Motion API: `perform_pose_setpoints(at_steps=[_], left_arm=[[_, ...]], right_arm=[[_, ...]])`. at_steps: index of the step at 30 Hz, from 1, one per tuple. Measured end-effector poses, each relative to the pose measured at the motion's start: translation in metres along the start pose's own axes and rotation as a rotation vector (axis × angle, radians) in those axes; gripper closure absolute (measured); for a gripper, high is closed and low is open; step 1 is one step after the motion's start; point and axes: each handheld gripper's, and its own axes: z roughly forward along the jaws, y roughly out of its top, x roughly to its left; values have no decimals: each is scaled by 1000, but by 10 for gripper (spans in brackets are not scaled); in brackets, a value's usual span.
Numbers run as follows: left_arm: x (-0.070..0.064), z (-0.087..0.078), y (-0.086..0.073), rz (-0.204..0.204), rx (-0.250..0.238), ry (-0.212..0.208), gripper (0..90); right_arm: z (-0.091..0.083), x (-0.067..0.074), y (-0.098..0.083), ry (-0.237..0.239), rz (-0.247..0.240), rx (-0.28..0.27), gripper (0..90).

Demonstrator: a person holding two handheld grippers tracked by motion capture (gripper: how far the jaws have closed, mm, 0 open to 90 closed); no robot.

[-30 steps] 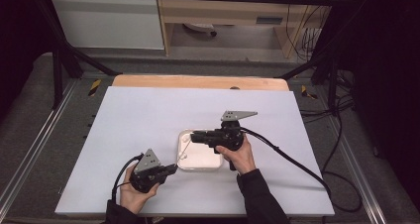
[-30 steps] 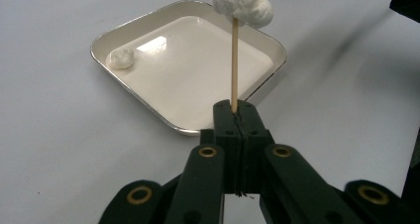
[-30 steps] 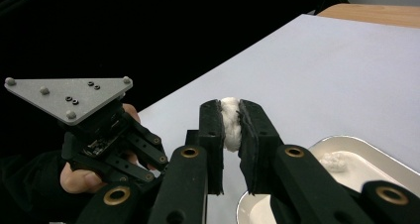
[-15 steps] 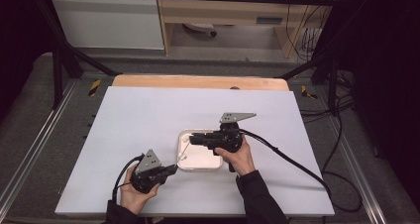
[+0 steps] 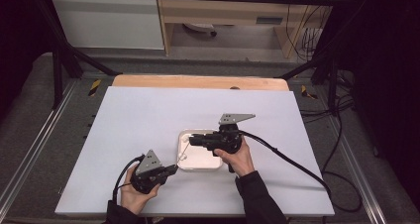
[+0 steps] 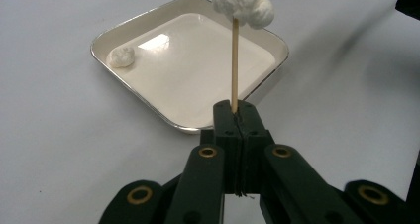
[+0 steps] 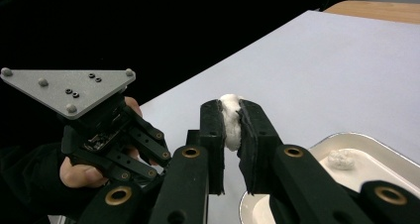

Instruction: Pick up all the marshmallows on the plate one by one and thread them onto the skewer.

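Two hands rise from the tabletop's near edge in the high view: my left gripper [image 5: 171,170] low by the tray [image 5: 200,133], my right gripper [image 5: 192,140] level above it. Left gripper view: jaws clamped on a skewer [image 6: 235,65], upright, white puffs [image 6: 243,4] on top. Right gripper view: jaws pinch another white puff [image 7: 231,121], near the left gripper [image 7: 148,149].
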Motion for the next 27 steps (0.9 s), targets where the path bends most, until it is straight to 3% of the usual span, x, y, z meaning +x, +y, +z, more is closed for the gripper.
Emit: perform_pose_setpoints(at_steps=[27], left_arm=[[-1,-1,0,1,5,10,889]], right_arm=[[3,2,-5,-2,-14,13,816]])
